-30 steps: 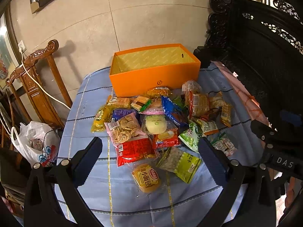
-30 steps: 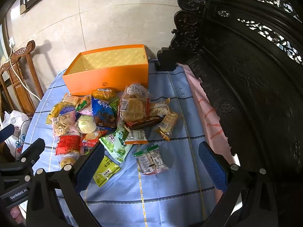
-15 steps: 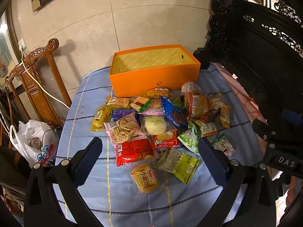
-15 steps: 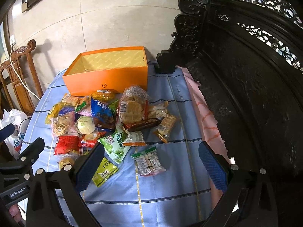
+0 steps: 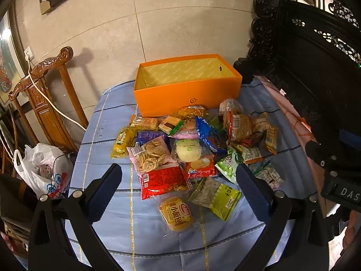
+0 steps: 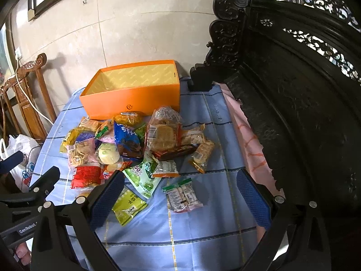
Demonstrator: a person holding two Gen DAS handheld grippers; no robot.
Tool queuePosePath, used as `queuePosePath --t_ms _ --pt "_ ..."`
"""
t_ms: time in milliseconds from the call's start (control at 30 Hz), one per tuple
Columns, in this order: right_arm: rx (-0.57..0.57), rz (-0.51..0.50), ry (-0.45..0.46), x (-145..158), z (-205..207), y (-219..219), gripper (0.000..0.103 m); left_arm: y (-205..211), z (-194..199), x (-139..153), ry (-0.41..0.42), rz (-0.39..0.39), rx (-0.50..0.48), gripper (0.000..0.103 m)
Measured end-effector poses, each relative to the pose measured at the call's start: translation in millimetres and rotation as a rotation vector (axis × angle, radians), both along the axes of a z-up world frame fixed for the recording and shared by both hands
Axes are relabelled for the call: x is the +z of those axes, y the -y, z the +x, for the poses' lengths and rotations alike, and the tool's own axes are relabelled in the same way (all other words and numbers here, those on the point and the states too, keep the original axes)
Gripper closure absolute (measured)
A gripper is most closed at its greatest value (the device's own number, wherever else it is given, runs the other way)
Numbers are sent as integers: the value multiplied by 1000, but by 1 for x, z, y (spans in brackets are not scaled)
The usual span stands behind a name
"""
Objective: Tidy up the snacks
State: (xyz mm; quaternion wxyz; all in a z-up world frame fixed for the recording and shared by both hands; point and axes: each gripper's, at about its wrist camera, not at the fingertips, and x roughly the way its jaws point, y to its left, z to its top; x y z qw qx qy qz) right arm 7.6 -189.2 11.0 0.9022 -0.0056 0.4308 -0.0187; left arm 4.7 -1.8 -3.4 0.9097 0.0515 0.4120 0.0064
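Observation:
An empty orange box [image 5: 189,92] [image 6: 133,97] stands at the far side of a blue checked tablecloth [image 5: 108,117] [image 6: 203,230]. In front of it lies a heap of several snack packets: a red packet [image 5: 161,180], a yellow bun packet [image 5: 177,212], a green seed packet [image 5: 216,197] [image 6: 127,204], a white bun [image 5: 188,152] [image 6: 108,154]. A clear twin packet [image 6: 182,195] lies apart, between my right fingers. My left gripper [image 5: 178,180] hovers open above the near packets. My right gripper [image 6: 180,189] is open too, holding nothing.
A dark carved wooden bench [image 6: 293,90] [image 5: 315,67] borders the table on the right. A wooden chair [image 5: 42,94] with a white cable and a white plastic bag [image 5: 45,167] stand at the left. A tiled wall rises behind the box.
Both grippers have pulled back and risen slightly, so the snack heap and box sit a little lower and farther in both views. Nothing on the table has moved.

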Motion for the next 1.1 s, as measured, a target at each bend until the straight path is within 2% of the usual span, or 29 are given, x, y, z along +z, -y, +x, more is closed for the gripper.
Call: queuePosePath --t_ms 333,467,567,633,867,900,1000,1100 --pt "0 -5 -15 -3 1 -2 4 -3 1 -2 -13 -21 -3 4" --pt "14 -5 -11 -5 5 -3 4 -6 1 -3 6 -42 -9 4" --pt "14 8 -22 -12 10 -1 4 -10 3 -10 34 -50 -9 4" --pt "17 14 -35 -19 16 0 4 -13 11 -22 24 -34 -4 4" --pt "57 61 -69 -63 53 -3 4 -18 48 -70 -55 -52 -18 4" --pt "67 55 -63 -72 66 -5 4 -19 53 -74 -62 -61 -20 4" --pt "57 60 -83 -101 108 -8 4 -23 80 -91 -76 -171 -85 4" --pt "26 149 -116 -125 141 -5 4 -29 123 -116 -81 -153 -79 4"
